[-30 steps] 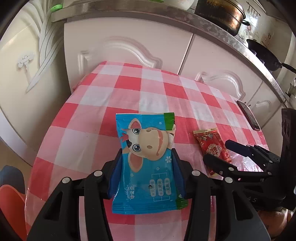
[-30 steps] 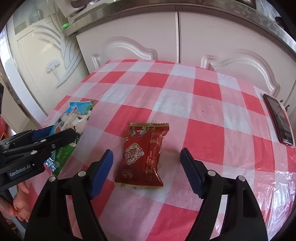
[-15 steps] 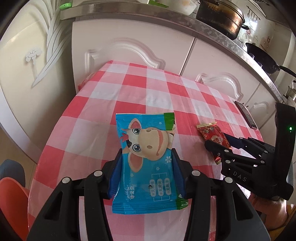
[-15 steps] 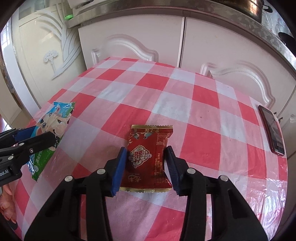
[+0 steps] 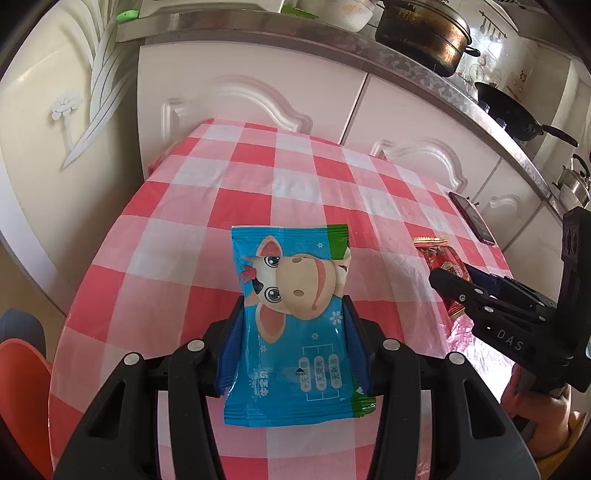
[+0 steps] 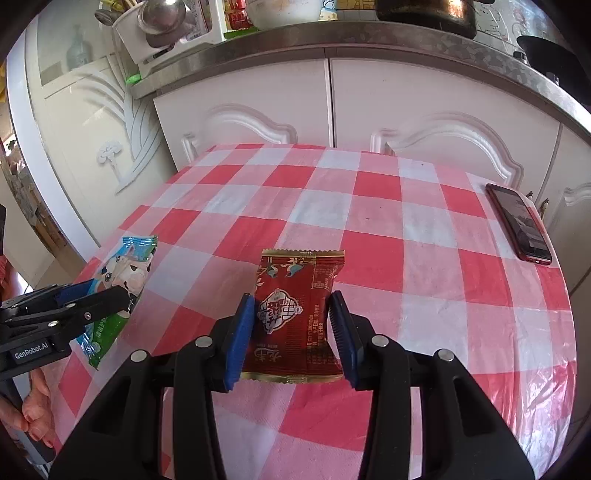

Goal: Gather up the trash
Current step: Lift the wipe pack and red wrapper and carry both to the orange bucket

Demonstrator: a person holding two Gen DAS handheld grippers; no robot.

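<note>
Nearest in the left wrist view, the left gripper [image 5: 293, 339] is seen clamped on a blue cow-print wrapper [image 5: 295, 325], its blue pads pressed against both long edges; the packet's far end is held out above the checked tablecloth [image 5: 207, 206]. In the right wrist view the right gripper [image 6: 291, 332] is likewise closed on a red snack wrapper [image 6: 295, 314], gripped at its sides — the gold-crimped far edge is raised over a red square of the cloth. The two held wrappers are set apart, the blue one to the left of the red.

Further out, on the right edge of the table, a red-cased phone [image 6: 519, 225] is laid flat, screen up. Beyond the table, white cabinet doors [image 6: 424, 107] are seen under a speckled countertop [image 5: 424, 77]. On that counter a dark lidded pot [image 5: 421, 27] is placed, its contents hidden, with a black pan [image 5: 513, 110] and a kettle [image 5: 574, 181] further right. A white container holding a metal ladle [image 6: 162, 22] is seen at the far left.
</note>
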